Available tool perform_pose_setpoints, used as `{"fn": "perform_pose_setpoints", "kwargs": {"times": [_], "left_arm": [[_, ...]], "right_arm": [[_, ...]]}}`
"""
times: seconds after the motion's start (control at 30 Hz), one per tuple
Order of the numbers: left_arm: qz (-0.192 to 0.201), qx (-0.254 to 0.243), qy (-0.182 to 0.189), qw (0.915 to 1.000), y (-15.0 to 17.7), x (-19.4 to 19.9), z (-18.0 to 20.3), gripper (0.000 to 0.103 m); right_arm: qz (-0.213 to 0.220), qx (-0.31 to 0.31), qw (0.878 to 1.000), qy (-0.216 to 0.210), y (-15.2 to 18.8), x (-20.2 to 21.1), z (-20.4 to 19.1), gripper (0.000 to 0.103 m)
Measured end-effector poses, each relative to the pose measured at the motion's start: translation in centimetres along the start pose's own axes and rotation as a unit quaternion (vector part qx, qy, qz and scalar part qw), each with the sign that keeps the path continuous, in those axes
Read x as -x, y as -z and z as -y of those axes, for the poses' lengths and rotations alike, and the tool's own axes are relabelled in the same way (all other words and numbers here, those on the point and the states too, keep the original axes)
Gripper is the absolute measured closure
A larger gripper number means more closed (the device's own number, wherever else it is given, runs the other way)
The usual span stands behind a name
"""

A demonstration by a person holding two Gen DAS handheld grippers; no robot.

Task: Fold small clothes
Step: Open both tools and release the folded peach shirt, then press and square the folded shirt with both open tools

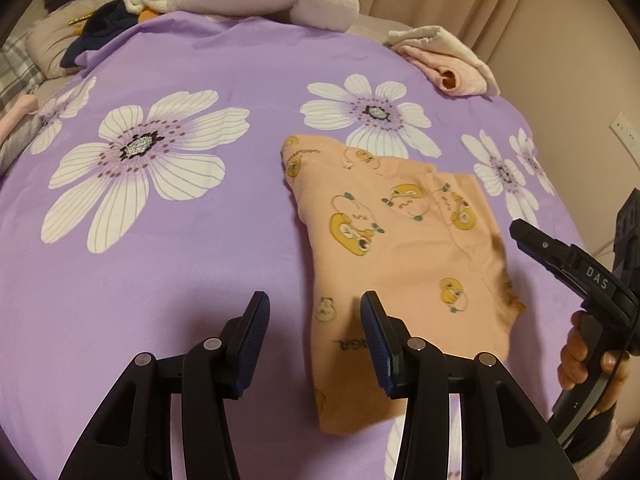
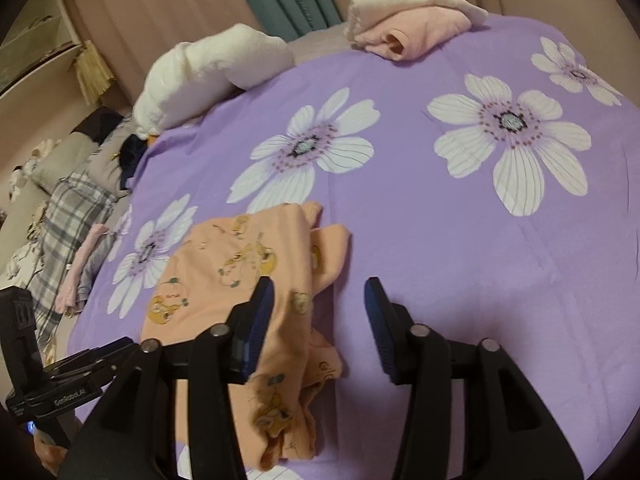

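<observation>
Peach duck-print garment folded flat, long axis running away from both tongs, left tongs released, right tongs released

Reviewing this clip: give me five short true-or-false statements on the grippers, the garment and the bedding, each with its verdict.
1. The left gripper stands open and holds nothing. True.
2. The right gripper is clamped on the peach duck-print garment. False: it is open, and the garment lies loose.
3. The garment lies on a purple bedsheet with white flowers. True.
4. The sheet is plain green. False: purple, flowered.
5. A folded pink and white cloth pile lies at the sheet's far edge. True.
</observation>
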State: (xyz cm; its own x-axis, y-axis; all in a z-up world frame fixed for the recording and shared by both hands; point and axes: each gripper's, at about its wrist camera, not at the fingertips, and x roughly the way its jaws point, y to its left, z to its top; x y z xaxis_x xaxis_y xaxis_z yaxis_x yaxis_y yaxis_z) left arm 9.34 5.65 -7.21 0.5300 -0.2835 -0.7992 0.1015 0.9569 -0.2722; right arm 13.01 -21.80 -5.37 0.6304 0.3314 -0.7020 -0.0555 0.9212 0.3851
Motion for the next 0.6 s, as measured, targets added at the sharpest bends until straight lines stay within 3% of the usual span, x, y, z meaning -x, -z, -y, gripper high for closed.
{"fn": "perform_pose_setpoints", "kwargs": {"times": [0.23, 0.3, 0.33, 0.37, 0.6], "left_arm": [[0.027, -0.035, 0.043, 0.9981, 0.3, 2.1, 2.6, 0.058], [0.022, -0.048, 0.045, 0.9976, 0.5, 1.8, 3.2, 0.058], [0.015, -0.052, 0.046, 0.9975, 0.7, 1.2, 3.5, 0.058], [0.007, -0.054, 0.049, 0.9973, 0.8, 0.8, 3.7, 0.058], [-0.031, -0.063, 0.04, 0.9967, 2.0, -2.3, 3.8, 0.058]], "right_arm": [[0.014, 0.041, 0.997, -0.068, 0.1, 1.2, -2.4, 0.047], [0.009, 0.053, 0.995, -0.085, 0.1, 0.9, -3.2, 0.054], [0.005, 0.065, 0.994, -0.089, 0.1, 0.5, -3.7, 0.063], [0.0, 0.075, 0.994, -0.082, 0.1, 0.0, -4.0, 0.071], [-0.07, 0.065, 0.995, -0.024, 0.3, -5.2, -2.6, 0.09]]}}
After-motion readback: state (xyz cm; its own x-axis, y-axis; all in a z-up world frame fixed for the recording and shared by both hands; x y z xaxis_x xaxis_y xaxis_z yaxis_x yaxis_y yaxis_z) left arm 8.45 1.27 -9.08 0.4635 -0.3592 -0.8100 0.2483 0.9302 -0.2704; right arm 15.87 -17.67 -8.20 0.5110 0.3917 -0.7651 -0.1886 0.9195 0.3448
